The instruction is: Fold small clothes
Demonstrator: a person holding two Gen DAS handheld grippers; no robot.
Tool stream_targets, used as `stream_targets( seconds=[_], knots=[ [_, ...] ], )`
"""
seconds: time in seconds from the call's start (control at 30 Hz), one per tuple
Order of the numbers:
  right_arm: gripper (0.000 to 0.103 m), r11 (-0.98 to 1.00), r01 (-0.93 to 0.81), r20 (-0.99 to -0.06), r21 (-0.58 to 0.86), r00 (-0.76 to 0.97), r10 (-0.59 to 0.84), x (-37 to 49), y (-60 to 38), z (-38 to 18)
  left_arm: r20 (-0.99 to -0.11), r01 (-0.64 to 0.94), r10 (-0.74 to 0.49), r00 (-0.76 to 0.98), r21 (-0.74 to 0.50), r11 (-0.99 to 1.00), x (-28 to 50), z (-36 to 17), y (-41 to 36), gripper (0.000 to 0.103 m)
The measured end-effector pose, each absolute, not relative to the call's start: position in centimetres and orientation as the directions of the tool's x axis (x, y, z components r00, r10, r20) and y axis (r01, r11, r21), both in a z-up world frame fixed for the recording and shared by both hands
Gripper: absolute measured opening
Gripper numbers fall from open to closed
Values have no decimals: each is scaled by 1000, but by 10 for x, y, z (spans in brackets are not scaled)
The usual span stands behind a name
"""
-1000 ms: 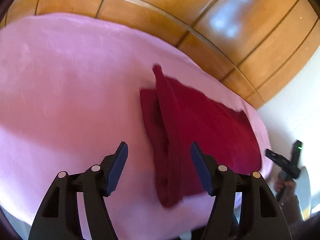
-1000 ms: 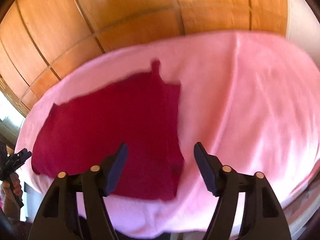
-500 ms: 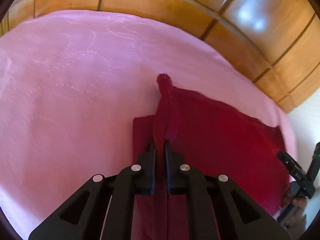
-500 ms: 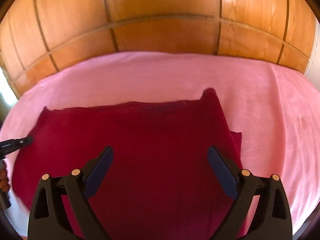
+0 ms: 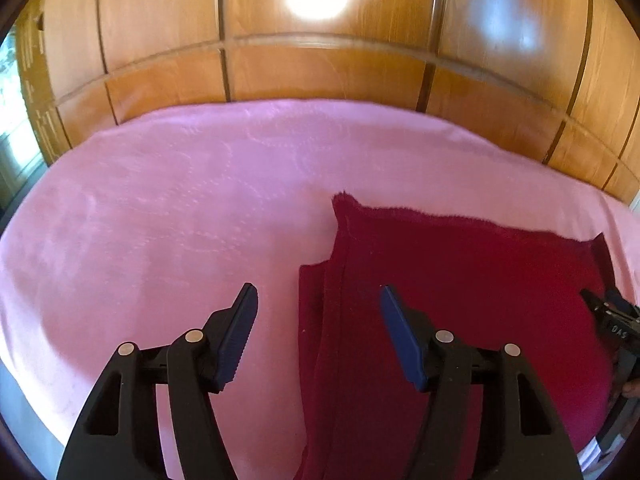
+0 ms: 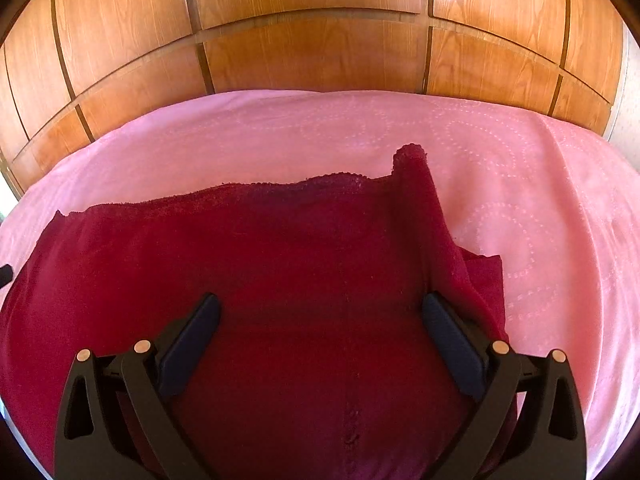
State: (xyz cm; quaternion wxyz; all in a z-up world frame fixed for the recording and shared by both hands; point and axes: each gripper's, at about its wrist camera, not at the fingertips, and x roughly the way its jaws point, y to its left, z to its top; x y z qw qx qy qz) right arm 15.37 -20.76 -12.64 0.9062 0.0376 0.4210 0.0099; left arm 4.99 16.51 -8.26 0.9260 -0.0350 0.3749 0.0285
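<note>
A dark red cloth point(image 5: 460, 280) lies spread on the pink bedspread point(image 5: 180, 208), with a raised fold ridge along one edge and a narrow flap beside it. My left gripper point(image 5: 318, 300) is open and empty, its fingers straddling that folded edge from above. In the right wrist view the red cloth point(image 6: 280, 248) fills the lower middle, its ridge point(image 6: 424, 208) running up to a pointed corner. My right gripper point(image 6: 320, 308) is open wide and empty, low over the cloth. The other gripper shows at the left wrist view's right edge point(image 5: 612, 320).
Wooden wall panels point(image 6: 312, 40) stand behind the bed. The pink bedspread point(image 6: 520, 168) stretches to the right of the cloth and ends at the near edge. A bright window strip point(image 5: 12, 120) is at the far left.
My left gripper was shut on the cloth's ridge half a second ago and has now opened and let go. The right gripper stays open and has come closer over the cloth.
</note>
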Motion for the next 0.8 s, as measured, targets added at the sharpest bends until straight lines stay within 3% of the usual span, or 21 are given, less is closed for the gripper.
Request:
stream_targets(
  seconds=[0.07,0.13,0.57,0.8],
  knots=[
    [101,997,14,-761,77,647,49,153,-208,-127,-678,-71,28,734,-36,997,41,-75,160,73],
    [101,997,15,-760,76,648,49,153,-208,-127,-655,-64,19,755,-45,997,32,-67,157,77],
    [101,996,13,-754,89,654,59,150,-212,-126,-606,34,-45,794,-30,999,15,-45,109,77],
    [101,995,10,-806,96,588,72,160,-213,-111,-625,77,-64,778,-6,997,21,-51,92,77]
  ],
)
